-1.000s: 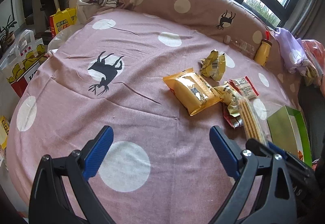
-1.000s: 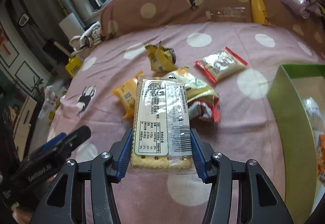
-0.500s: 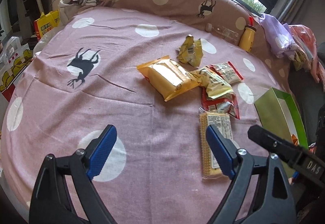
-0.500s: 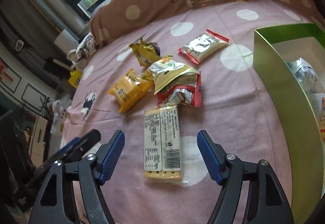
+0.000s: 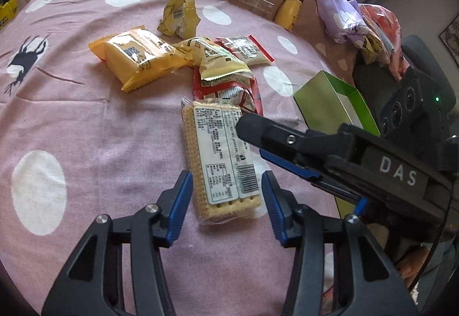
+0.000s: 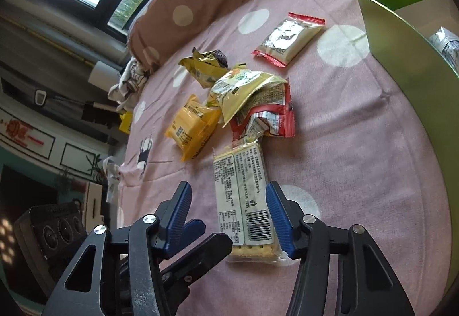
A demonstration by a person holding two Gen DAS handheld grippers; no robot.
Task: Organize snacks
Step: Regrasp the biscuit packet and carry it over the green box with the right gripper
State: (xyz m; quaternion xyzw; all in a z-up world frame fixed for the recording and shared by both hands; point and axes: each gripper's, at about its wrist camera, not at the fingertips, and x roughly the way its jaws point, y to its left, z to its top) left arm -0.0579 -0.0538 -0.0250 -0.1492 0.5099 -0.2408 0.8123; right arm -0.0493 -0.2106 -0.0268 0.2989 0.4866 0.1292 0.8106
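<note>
A clear pack of crackers [image 5: 218, 161] lies flat on the pink dotted bedspread; it also shows in the right wrist view [image 6: 246, 207]. My left gripper [image 5: 226, 201] is open, its blue pads either side of the pack's near end. My right gripper [image 6: 229, 218] is open and empty, also straddling the pack, reaching in from the right. Beyond lie an orange-yellow pack [image 5: 137, 58], a crumpled yellow wrapper [image 5: 178, 15], a pale yellow bag [image 5: 218, 58] on a red bag [image 5: 243, 92], and a red-edged white sachet [image 5: 246, 49].
A green open box [image 6: 401, 29] stands at the right, with a wrapped item inside; it also shows in the left wrist view [image 5: 332, 103]. A yellow bottle [image 5: 289, 12] and a clear bottle [image 5: 249, 0] lie against the dotted cushion. Clothes are heaped at the far right.
The right gripper opened and left the cracker pack on the bedspread. The left gripper moved right and closer, and now straddles the pack. Both grippers sit lower over it.
</note>
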